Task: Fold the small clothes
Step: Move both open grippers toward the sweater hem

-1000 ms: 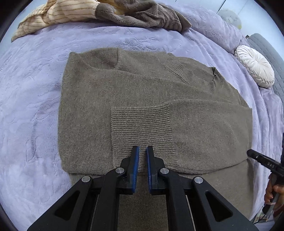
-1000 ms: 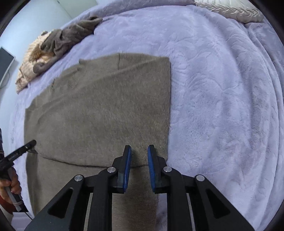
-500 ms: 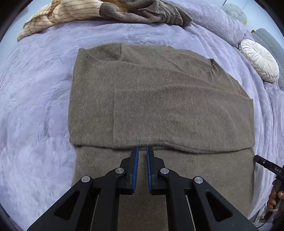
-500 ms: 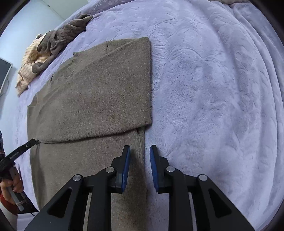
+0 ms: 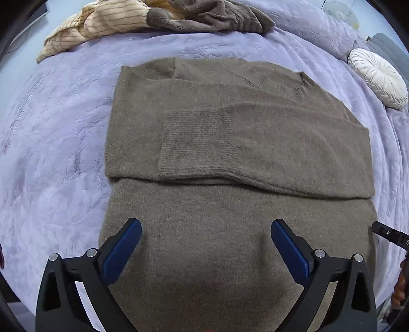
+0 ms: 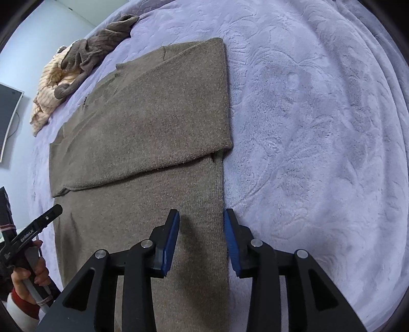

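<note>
A brown knitted sweater [image 5: 230, 143] lies flat on the lilac bedspread [image 5: 51, 153], its upper part folded over with a ribbed cuff [image 5: 196, 135] on top. My left gripper [image 5: 205, 227] is wide open and empty above the sweater's near, unfolded part. In the right wrist view the same sweater [image 6: 153, 115] fills the left half. My right gripper [image 6: 201, 217] is open and empty, with its jaws on either side of the sweater's right edge near the hem.
A pile of striped cream and brown clothes [image 5: 143, 18] lies at the far edge of the bed, also in the right wrist view [image 6: 74, 66]. A round white cushion [image 5: 378, 76] sits at the far right. A dark screen [image 6: 7, 120] hangs on the left wall.
Both grippers have opened, the left very wide. Both have drawn back towards the sweater's near hem, so more of the unfolded lower part shows.
</note>
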The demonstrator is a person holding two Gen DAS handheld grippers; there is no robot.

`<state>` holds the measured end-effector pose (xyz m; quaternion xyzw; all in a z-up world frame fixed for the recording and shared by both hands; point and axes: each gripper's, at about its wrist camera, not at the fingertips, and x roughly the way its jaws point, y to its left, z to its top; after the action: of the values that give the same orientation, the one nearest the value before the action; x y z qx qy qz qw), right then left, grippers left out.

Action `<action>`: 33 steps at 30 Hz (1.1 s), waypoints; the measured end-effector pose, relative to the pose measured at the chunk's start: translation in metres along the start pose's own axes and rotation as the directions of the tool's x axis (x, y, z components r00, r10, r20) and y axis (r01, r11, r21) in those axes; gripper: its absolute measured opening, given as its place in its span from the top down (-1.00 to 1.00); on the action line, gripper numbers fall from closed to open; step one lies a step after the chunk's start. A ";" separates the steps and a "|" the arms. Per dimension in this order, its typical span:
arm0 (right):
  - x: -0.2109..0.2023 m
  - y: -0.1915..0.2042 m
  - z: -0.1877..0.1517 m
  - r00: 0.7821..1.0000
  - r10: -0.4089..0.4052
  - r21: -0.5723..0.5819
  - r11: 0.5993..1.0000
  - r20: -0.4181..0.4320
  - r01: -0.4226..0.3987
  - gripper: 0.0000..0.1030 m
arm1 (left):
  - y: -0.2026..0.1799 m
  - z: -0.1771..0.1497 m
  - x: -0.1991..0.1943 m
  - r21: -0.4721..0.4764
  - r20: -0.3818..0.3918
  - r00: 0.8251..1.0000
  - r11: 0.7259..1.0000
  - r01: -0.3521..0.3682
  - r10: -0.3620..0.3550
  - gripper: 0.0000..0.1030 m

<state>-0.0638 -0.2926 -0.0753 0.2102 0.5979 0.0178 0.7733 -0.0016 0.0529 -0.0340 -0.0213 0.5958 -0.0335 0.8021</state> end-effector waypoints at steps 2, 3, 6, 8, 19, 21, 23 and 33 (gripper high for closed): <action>-0.001 -0.002 0.000 1.000 0.007 -0.003 1.000 0.000 -0.007 0.23 | -0.004 -0.003 0.001 0.004 -0.007 1.000 1.000 -0.014 0.014 -0.97; -0.001 -0.002 -0.001 1.000 0.009 -0.002 1.000 -0.002 -0.009 0.23 | -0.006 -0.004 0.000 0.010 -0.005 1.000 0.999 -0.031 0.031 -0.97; -0.002 -0.003 -0.002 1.000 0.020 -0.002 1.000 -0.009 -0.020 0.22 | -0.009 -0.005 -0.002 0.013 0.001 0.998 0.998 -0.065 0.065 -0.97; -0.003 -0.004 -0.003 1.000 0.029 -0.008 1.000 -0.011 -0.029 0.19 | -0.011 -0.007 0.000 0.004 -0.004 0.996 0.996 -0.086 0.086 -0.97; 0.001 -0.011 -0.009 0.997 0.074 -0.004 0.997 -0.037 -0.074 0.15 | -0.007 -0.037 0.000 -0.041 -0.061 0.994 0.995 -0.088 0.085 -0.97; 0.001 -0.010 -0.013 0.996 0.082 0.001 0.997 -0.036 -0.082 0.15 | -0.006 -0.042 0.000 -0.045 -0.069 0.995 0.996 -0.073 0.070 -0.97; -0.002 -0.007 -0.018 0.996 0.085 -0.003 0.996 -0.029 -0.085 0.15 | -0.006 -0.047 0.001 -0.041 -0.075 0.996 0.997 -0.061 0.057 -0.97; -0.017 0.012 -0.054 0.994 0.102 -0.004 0.995 0.047 -0.102 0.01 | -0.009 -0.083 -0.016 0.038 -0.070 0.998 0.999 -0.006 0.009 -0.97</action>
<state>-0.1160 -0.2697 -0.0664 0.2402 0.5678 0.0528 0.7856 -0.0862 0.0460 -0.0419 -0.0027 0.6229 -0.0426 0.7811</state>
